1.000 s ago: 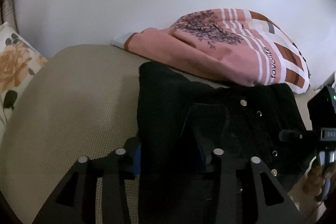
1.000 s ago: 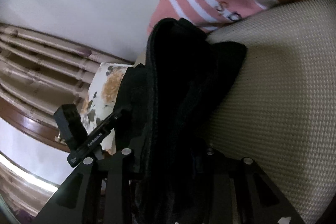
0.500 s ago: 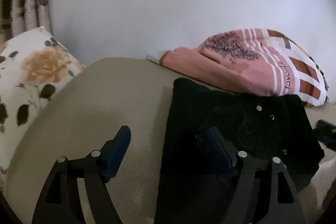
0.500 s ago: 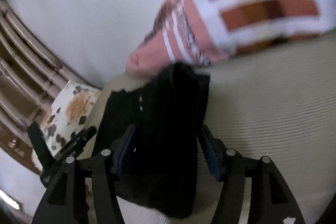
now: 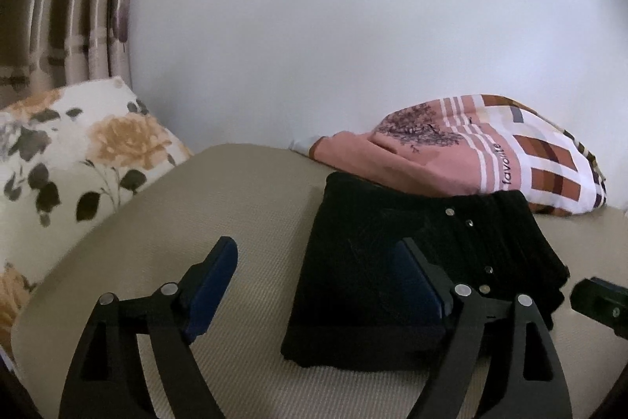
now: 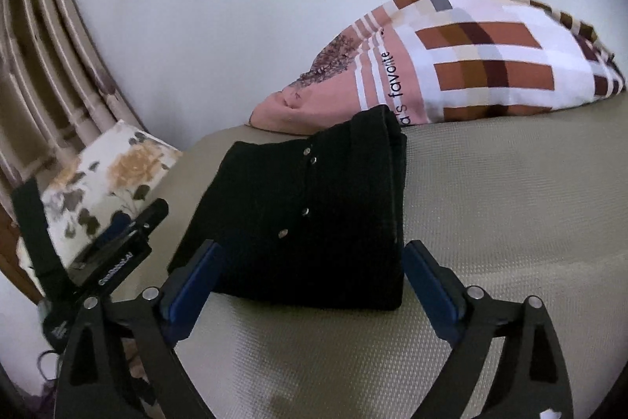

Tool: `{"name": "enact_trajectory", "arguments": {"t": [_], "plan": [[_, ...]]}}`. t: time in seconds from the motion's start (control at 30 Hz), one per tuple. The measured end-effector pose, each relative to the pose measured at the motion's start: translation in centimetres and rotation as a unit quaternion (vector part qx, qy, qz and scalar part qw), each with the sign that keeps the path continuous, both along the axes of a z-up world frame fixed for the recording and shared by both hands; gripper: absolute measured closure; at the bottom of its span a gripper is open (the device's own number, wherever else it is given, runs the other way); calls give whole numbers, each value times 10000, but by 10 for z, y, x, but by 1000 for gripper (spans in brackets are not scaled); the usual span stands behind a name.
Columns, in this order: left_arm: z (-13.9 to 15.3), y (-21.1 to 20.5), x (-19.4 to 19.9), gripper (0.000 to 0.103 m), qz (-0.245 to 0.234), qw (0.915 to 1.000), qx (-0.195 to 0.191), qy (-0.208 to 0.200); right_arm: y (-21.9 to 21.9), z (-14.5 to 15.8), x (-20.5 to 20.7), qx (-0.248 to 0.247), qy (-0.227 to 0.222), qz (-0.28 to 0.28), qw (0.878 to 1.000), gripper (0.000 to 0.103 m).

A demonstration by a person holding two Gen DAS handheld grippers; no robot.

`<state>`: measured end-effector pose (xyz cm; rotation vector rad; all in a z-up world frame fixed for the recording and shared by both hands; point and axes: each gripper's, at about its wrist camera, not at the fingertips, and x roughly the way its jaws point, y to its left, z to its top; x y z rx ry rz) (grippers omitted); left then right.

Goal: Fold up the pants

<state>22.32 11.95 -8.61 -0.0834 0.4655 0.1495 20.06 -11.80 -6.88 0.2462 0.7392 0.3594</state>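
Pants [image 6: 310,214], black, lie folded into a compact block on the beige bed [image 6: 510,214], far edge just touching the pink plaid pillow [image 6: 451,65]. Metal snaps show along the top layer.

Left gripper [image 5: 314,277]: fingers spread wide, gripping nothing. Its right finger [image 5: 422,285] overlaps the pants' near-left part in view; can't tell if it touches. Left finger [image 5: 212,281] is over bare bed, clear of the cloth.

Right gripper [image 6: 310,277]: fingers released, empty. They straddle the pants' near edge, left finger [image 6: 192,285] by the near-left corner, right finger [image 6: 429,281] just beside the near-right corner. Block sits between and just ahead of the tips; contact unclear.

Floral pillow [image 5: 74,152] lies left of the bed, well apart from the pants. White wall [image 5: 333,26] behind.
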Motion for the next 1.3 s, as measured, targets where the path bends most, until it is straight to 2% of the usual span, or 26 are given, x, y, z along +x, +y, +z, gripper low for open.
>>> {"name": "enact_trajectory", "arguments": {"t": [0.17, 0.3, 0.53, 0.73, 0.87, 0.93, 1.07, 1.3], "plan": [[6, -9, -16, 20, -143, 9998, 134, -38, 2, 2, -13, 6, 34, -214, 9998, 8], [13, -13, -26, 16, -248, 9996, 148, 48, 11, 4, -26, -127, 17, -91, 9999, 6], [31, -18, -40, 16, -291, 9994, 205, 43, 18, 16, -47, -251, -140, 5, 9996, 6], [57, -23, -58, 16, -324, 9982, 401, -296, 16, 36, -63, -389, -490, -91, 9980, 4], [78, -29, -71, 6, -251, 9969, 651, -359, 14, 49, -74, -388, -657, -162, 9970, 3], [87, -30, -80, 0, -289, 9964, 633, -479, 10, 57, -80, -339, -738, -209, 9965, 3], [106, -30, -101, 0, -125, 9949, 643, -770, 2, 70, -89, -289, -880, -312, 9952, 2], [130, -30, -122, 0, -330, 9939, 463, -945, -6, 86, -105, -227, -1044, -402, 9935, 0]]}}
